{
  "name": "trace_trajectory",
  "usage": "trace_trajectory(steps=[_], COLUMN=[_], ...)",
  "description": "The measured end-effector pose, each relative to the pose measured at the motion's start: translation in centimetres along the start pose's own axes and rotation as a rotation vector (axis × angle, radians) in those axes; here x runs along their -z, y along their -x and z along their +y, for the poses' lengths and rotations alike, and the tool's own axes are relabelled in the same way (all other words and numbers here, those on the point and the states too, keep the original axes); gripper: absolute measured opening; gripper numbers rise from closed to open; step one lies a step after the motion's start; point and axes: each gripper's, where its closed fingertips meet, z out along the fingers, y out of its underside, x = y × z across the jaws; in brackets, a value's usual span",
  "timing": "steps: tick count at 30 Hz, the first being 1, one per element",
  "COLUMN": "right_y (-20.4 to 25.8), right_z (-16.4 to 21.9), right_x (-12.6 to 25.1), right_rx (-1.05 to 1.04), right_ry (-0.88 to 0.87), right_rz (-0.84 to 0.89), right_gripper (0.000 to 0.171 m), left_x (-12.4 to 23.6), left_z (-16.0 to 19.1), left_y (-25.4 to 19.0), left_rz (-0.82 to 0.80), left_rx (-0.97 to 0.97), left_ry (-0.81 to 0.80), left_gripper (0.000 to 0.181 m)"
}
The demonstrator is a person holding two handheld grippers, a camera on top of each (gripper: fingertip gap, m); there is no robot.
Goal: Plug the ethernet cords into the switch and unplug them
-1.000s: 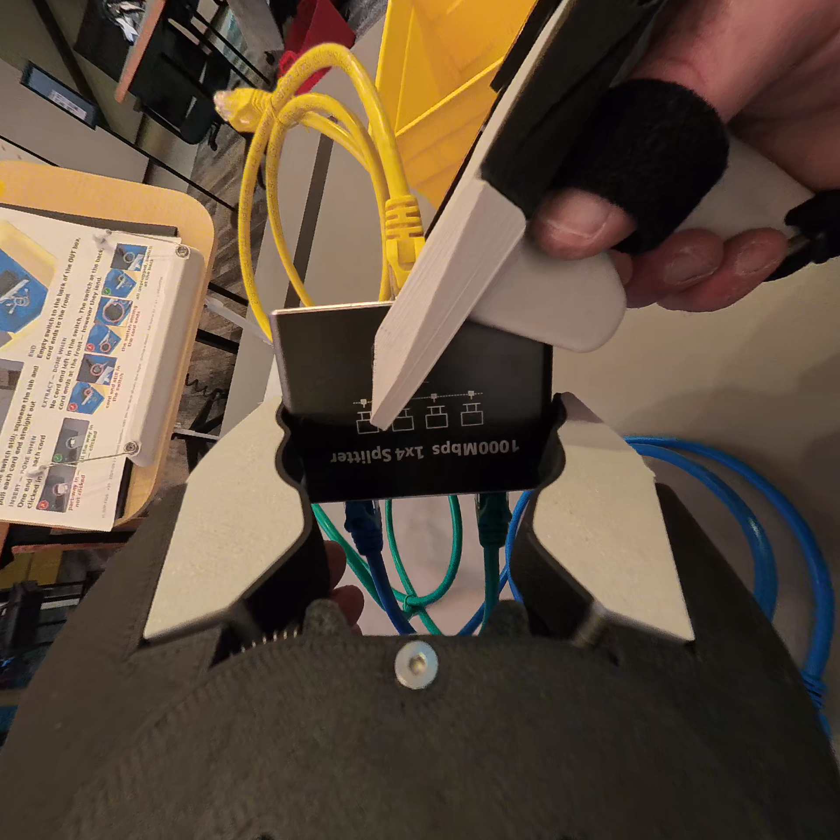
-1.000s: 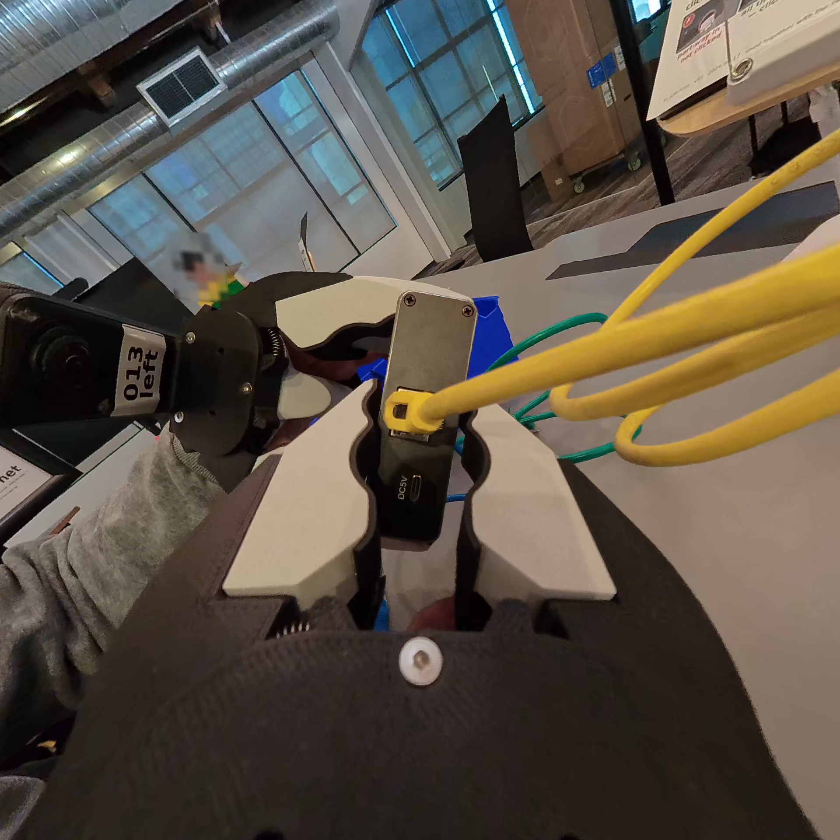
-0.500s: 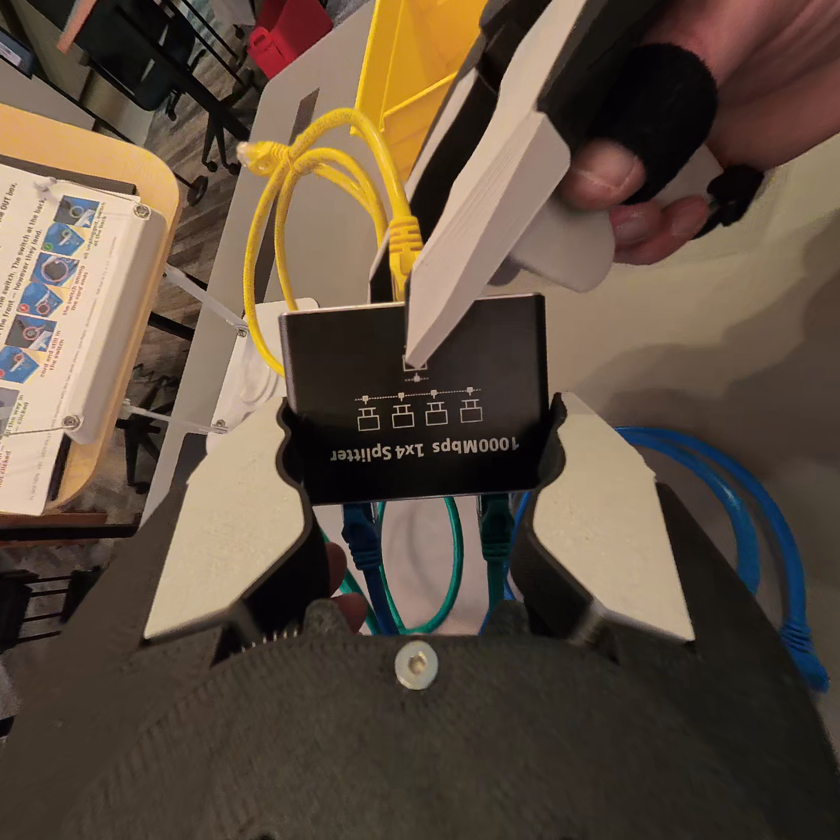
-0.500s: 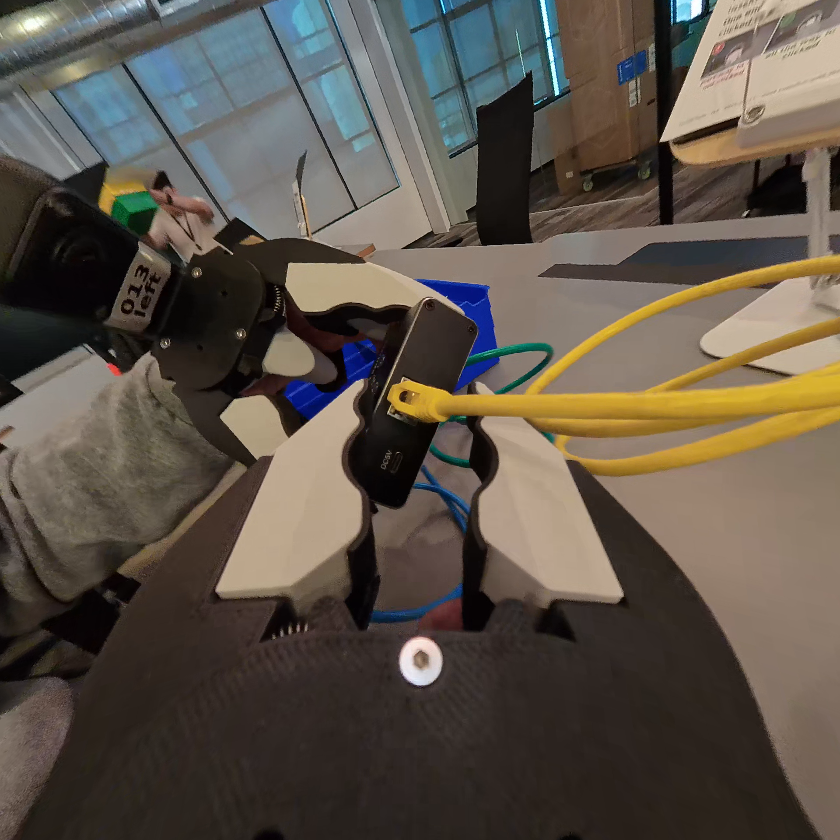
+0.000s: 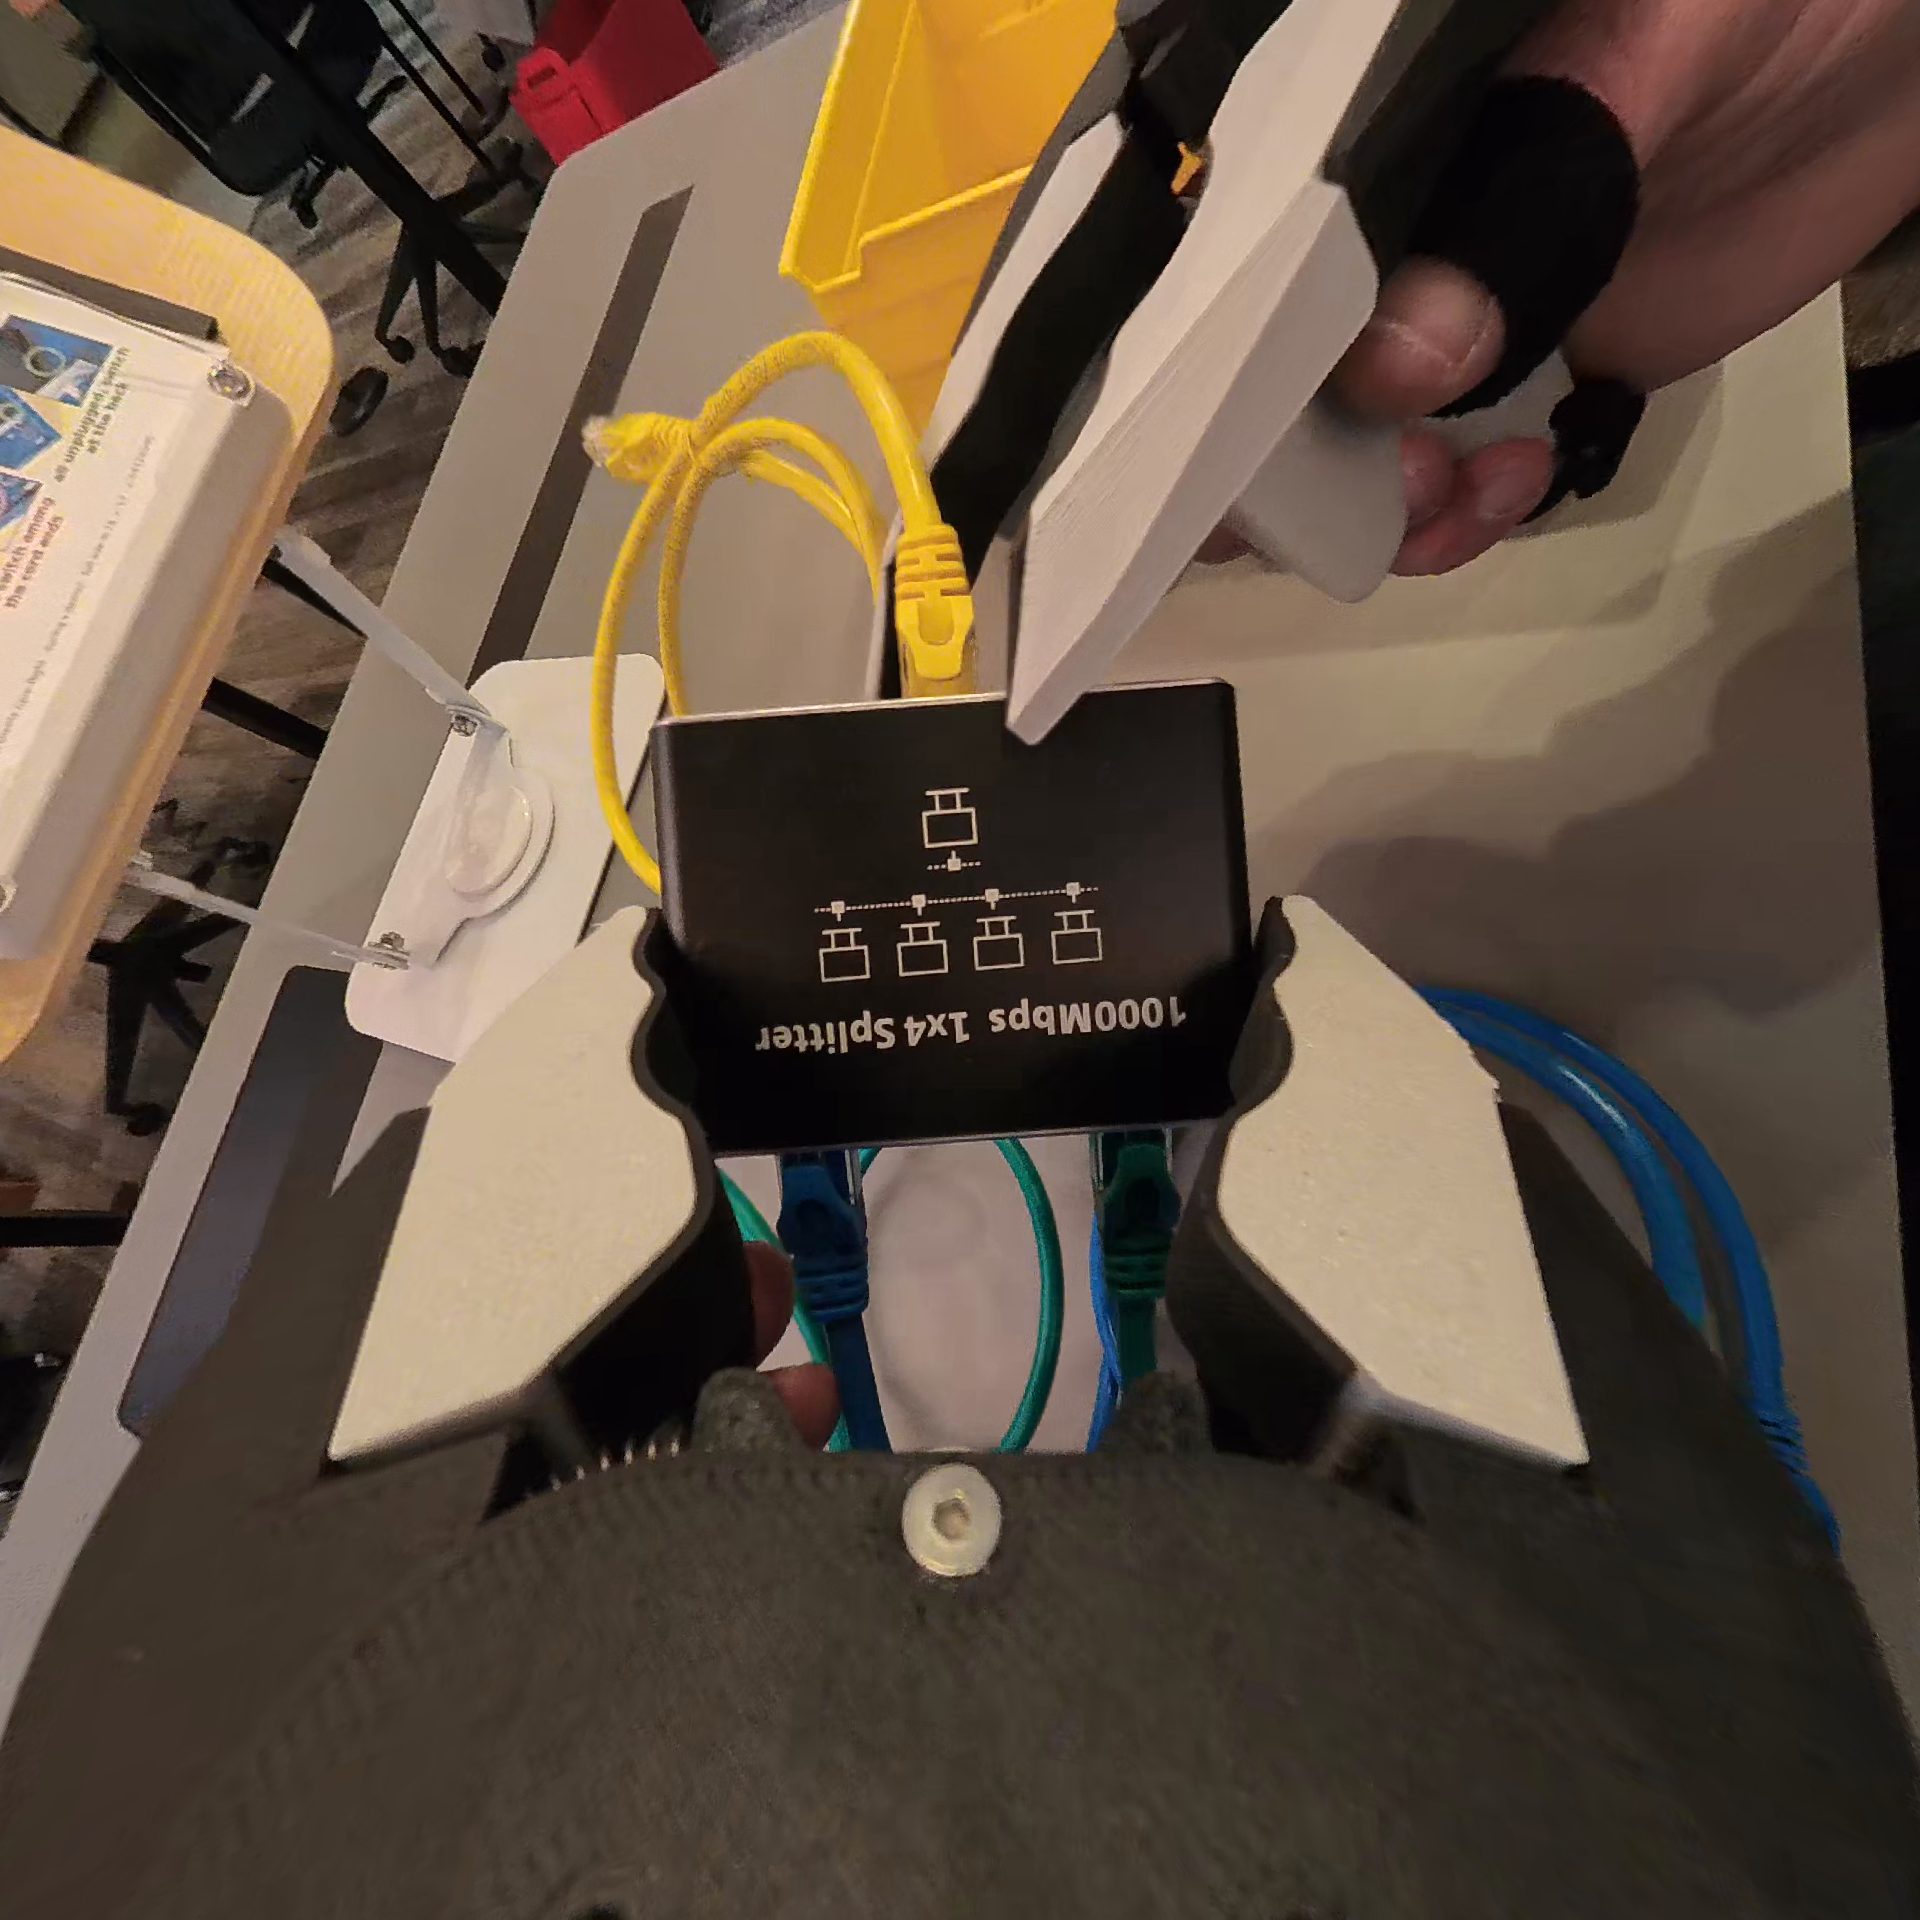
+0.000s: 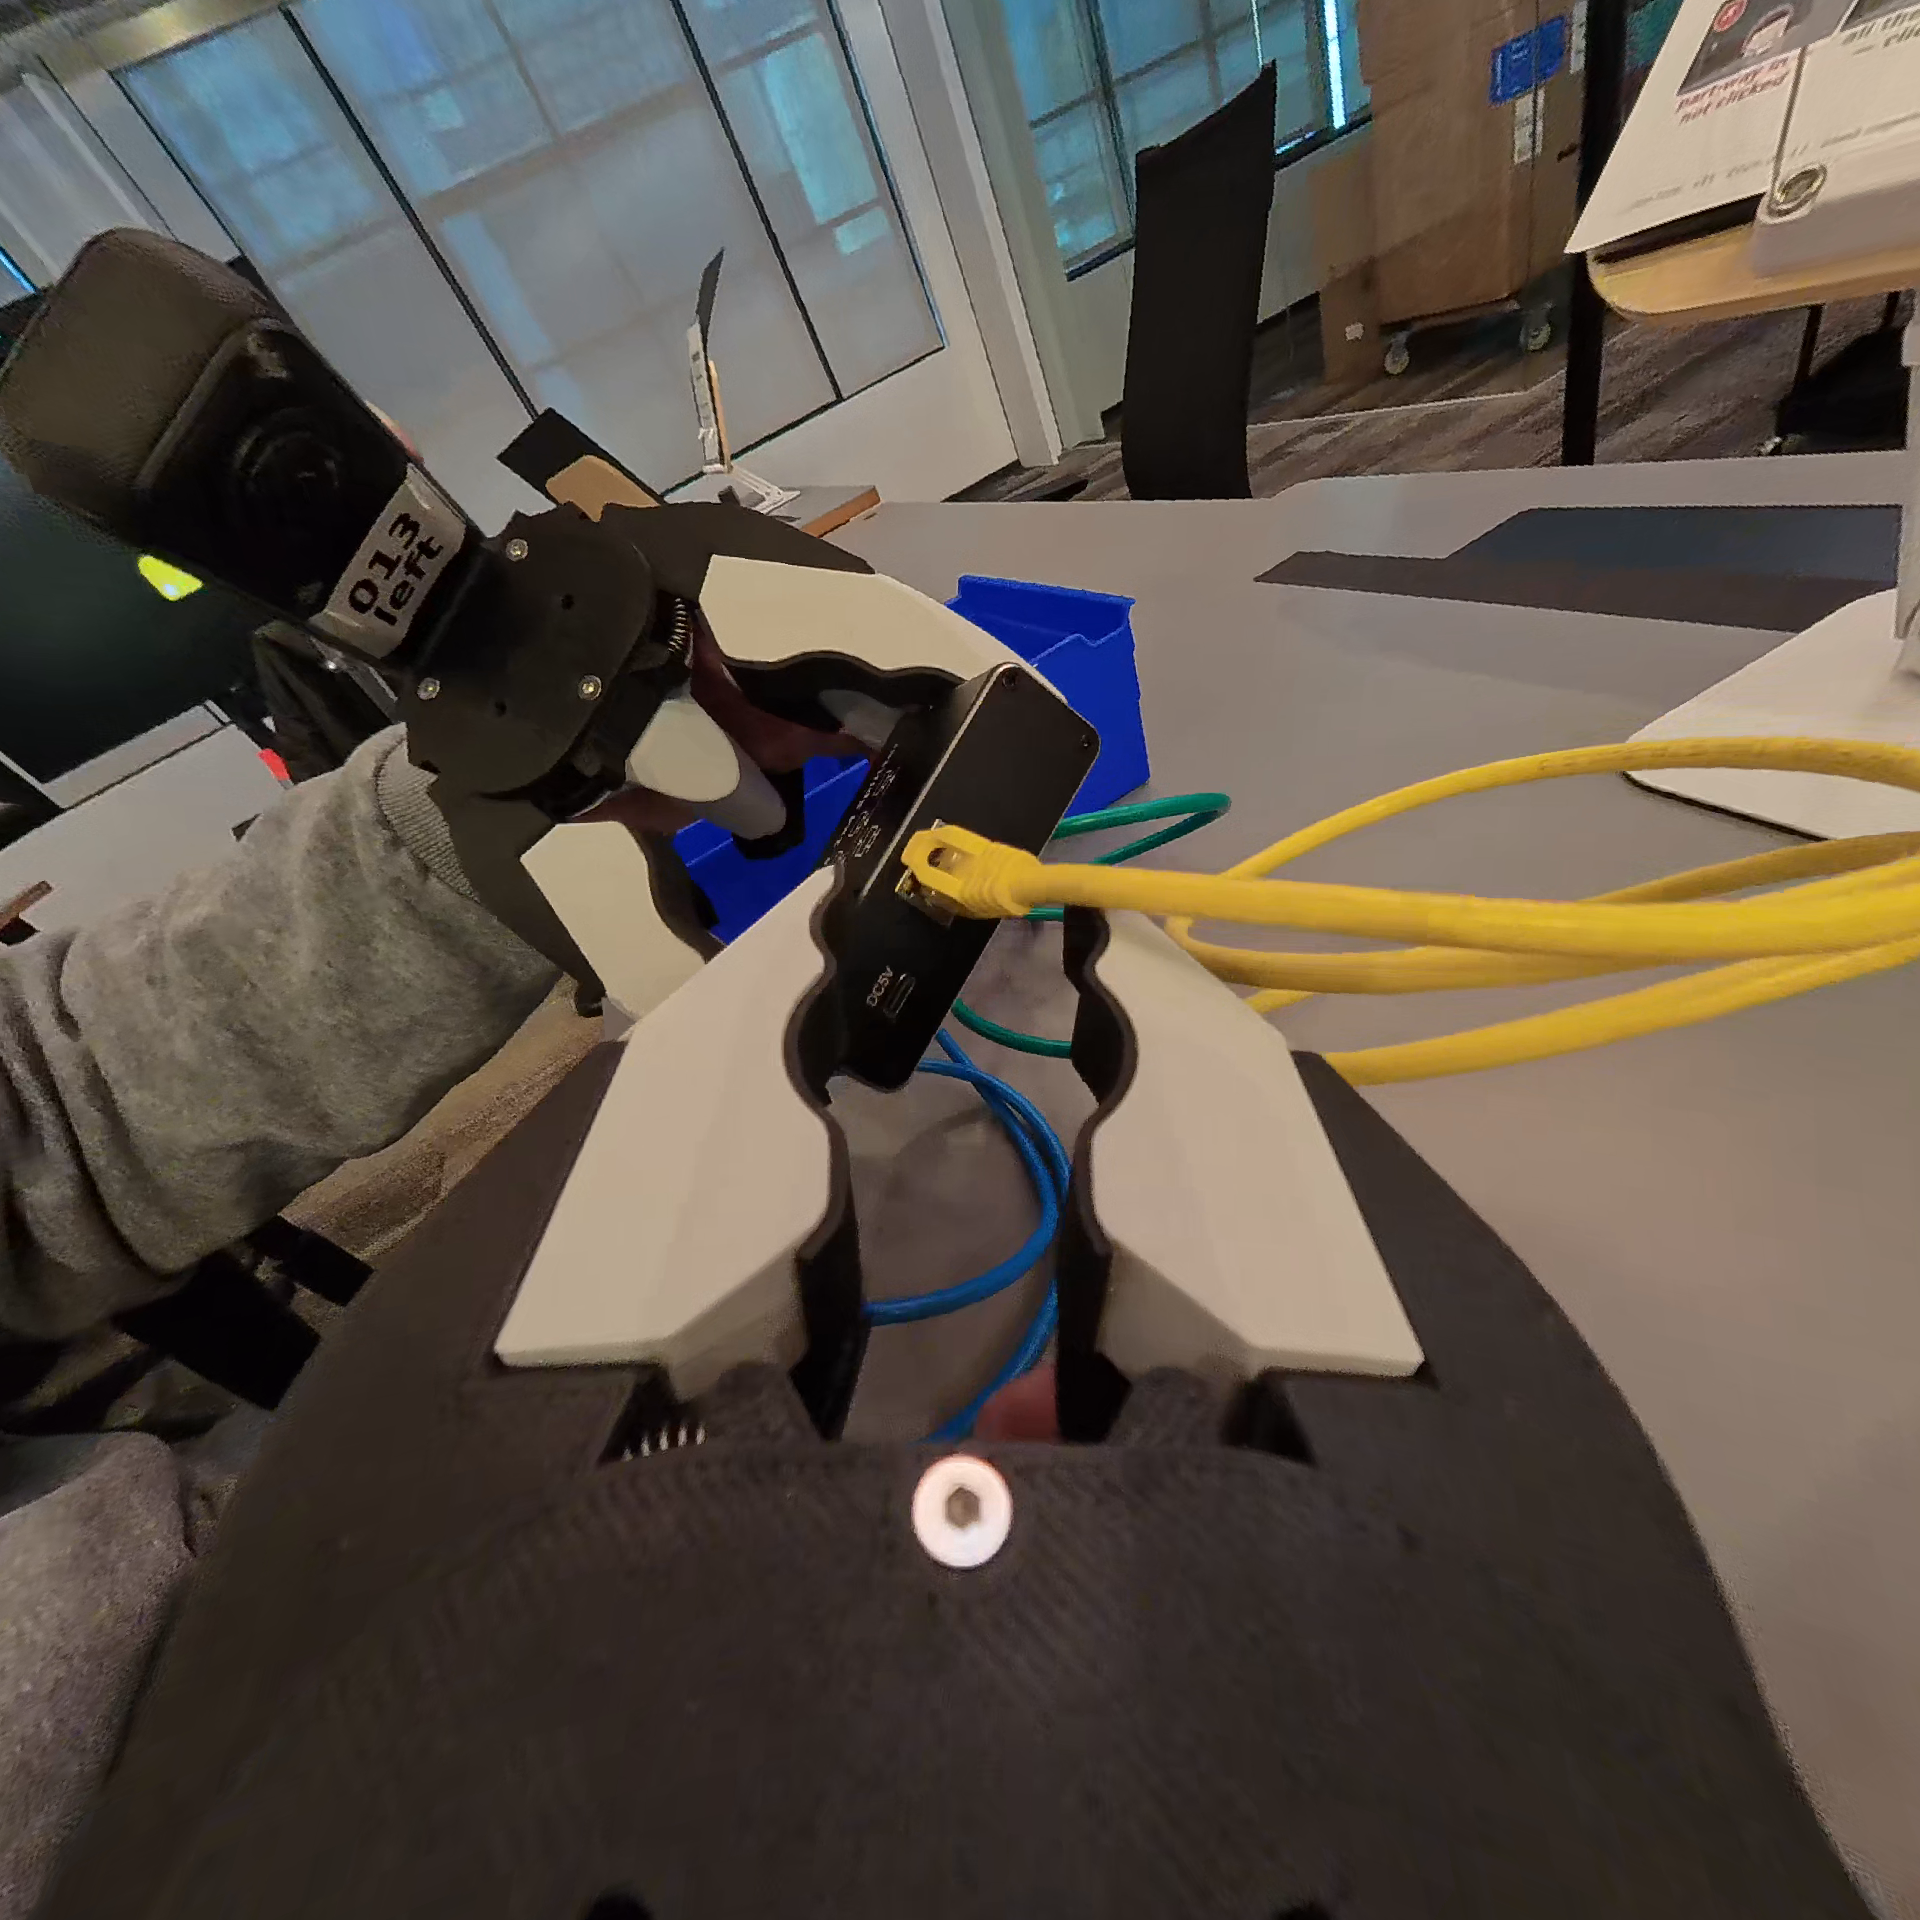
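The grey counter (image 5: 1507,852) carries everything here, and the black switch (image 5: 951,914) serves as landmark. Beyond the switch, toward the far end of the counter, stands a yellow bin (image 5: 914,156); a blue bin (image 6: 1049,665) sits behind the switch as the right wrist view sees it. To the left of the switch in the left wrist view is a white stand base (image 5: 488,831), its thin legs rising to an instruction board (image 5: 114,582) on a separate tan table (image 5: 156,312). A red bin (image 5: 613,62) lies farther off than the yellow one.

The left gripper (image 5: 951,997) has its jaws closed on the switch's two sides, holding it clear of the counter. A yellow cord (image 5: 935,603) is plugged into the far edge of the switch, its coil looping away to the left with the free plug loose. On the near edge a blue cord (image 5: 826,1247) and a green cord (image 5: 1138,1216) are plugged in, hanging between the jaws; the blue cord's slack coils to the right of the switch.

The right gripper (image 5: 1013,644), held by a hand (image 5: 1621,260) with a black finger sleeve, has its jaws parted and empty at the far edge of the switch, one fingertip just over that edge, the yellow plug in the gap between them.

A second ago the right jaws straddled the switch body, one tip lying over its printed top; they have since drawn back to its far edge and stand wider. The left gripper's hold on the switch is unchanged.
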Motion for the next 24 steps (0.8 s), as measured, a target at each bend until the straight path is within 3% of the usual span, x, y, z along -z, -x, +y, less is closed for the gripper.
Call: trace_trajectory(steps=[5,11,24], right_y=[-0.2,-1.5,-1.4], right_z=[0.1,1.1,1.2], right_x=[0.2,0.5,0.7], right_rx=[0.031,0.139,0.679], right_ry=[0.02,0.086,0.191], right_rz=[0.008,0.08,0.257], right_gripper=[0.04,0.031,0.028], left_x=[0.2,0.7,0.6], left_z=[0.4,0.6,1.5], left_y=[0.2,0.8,0.5], left_rz=[0.022,0.045,0.106], left_rx=[0.058,0.152,0.233], left_ry=[-0.024,-0.084,-0.109], left_gripper=[0.103,0.102,0.103])
